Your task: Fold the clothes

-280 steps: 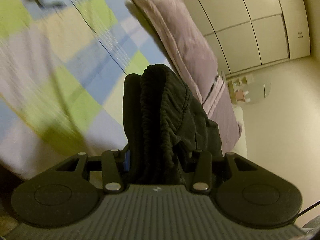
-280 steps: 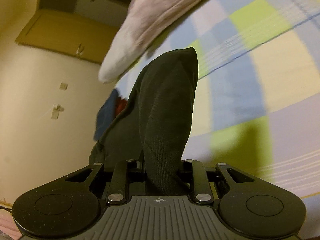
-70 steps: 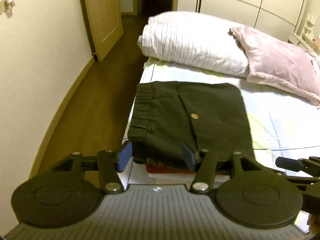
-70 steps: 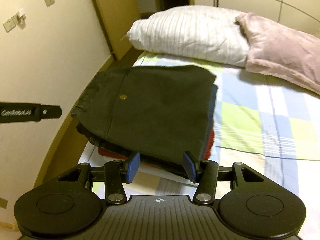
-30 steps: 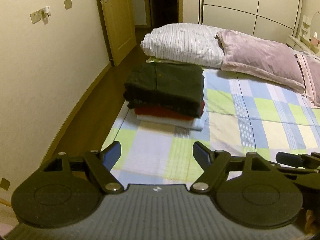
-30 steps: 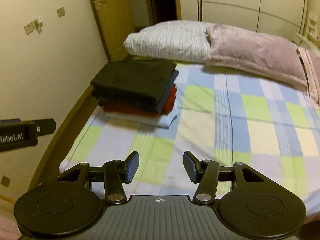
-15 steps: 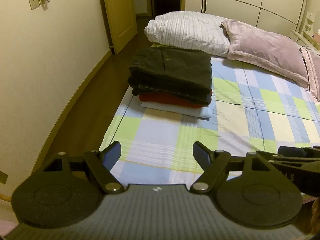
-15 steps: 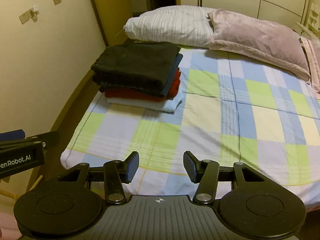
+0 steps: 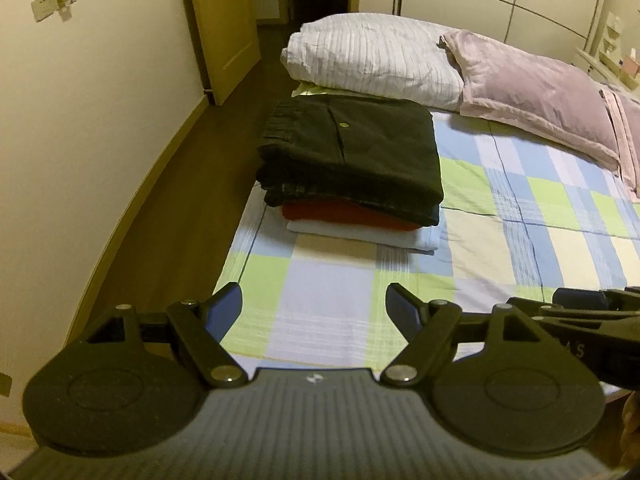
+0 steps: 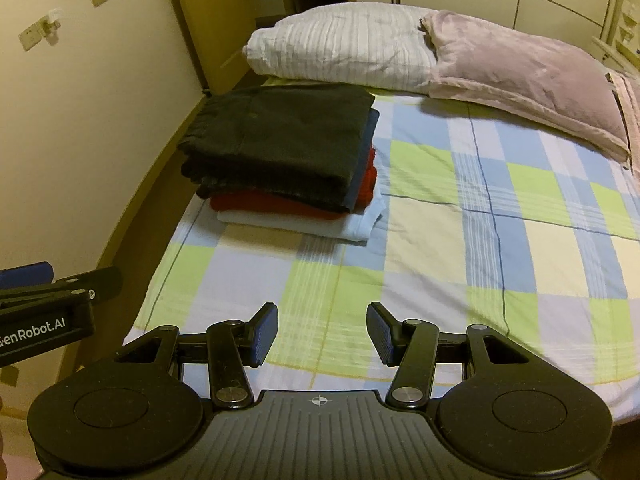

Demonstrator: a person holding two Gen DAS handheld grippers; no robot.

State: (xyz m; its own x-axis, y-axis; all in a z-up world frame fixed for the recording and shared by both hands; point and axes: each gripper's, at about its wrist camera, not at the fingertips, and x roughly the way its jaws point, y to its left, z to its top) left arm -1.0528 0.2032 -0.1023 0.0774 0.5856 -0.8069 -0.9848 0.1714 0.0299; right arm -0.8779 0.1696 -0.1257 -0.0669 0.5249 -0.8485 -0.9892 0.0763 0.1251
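Left claw (image 9: 314,306): jaws apart, nothing between them, hanging over the near edge of the bed (image 9: 332,292). Right claw (image 10: 322,334): jaws apart too, somewhat narrower than the left, also empty, over the checked sheet (image 10: 480,240) near the foot of the bed. In the left view the right claw shows at the right edge; in the right view the left claw shows at the left edge, so the two sit side by side. Neither touches any cloth. Stack (image 9: 352,168) of folded clothes lies on the bed's left side, close to the mattress edge and just in front of the white pillow (image 9: 372,64). Order top to bottom: dark trousers (image 9: 352,140) with elastic waistband toward the wall side and one small metal button facing up; a thin blue layer visible only at the right edge in the right view; a red garment (image 9: 344,214); a white garment (image 9: 360,236) at the base, touching the sheet. Edges of the stack roughly aligned, the white piece sticking out a little toward the camera. Pink pillow (image 9: 532,88) lies beside the white one, touching it. Floor (image 9: 172,200) and door (image 9: 224,24) are at left, wardrobe (image 9: 500,4) behind the pillows.
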